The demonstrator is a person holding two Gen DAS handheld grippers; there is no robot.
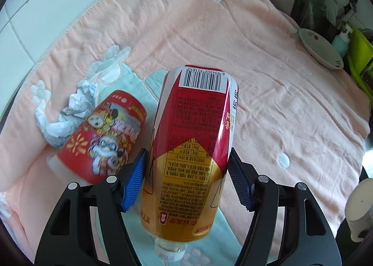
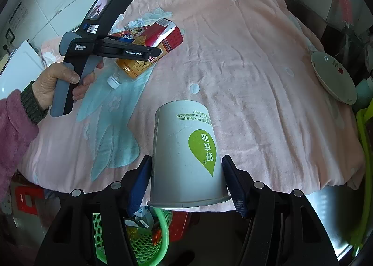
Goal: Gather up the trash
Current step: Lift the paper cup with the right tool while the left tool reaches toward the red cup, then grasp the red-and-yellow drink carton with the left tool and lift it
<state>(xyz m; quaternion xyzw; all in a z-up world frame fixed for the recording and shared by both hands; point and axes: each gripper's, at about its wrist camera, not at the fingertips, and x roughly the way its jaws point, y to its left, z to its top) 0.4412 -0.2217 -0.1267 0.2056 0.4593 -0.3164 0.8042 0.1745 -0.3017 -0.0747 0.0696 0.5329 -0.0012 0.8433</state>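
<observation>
A: Left tool?

B: Clamped on the drink bottle, blue pads against both sides, cap toward the camera. The bottle lies over the pink towel covering the surface.

A: Beside it?

B: A red cartoon-print cup just left, apparently touching crumpled white paper; contact is unclear.

A: Right tool?

B: Gripping an upside-down white paper cup at the towel's near edge, above a green mesh basket. A plate sits far right.

Black gripper, blue ribbed pads, pink fuzzy sleeve.
</observation>
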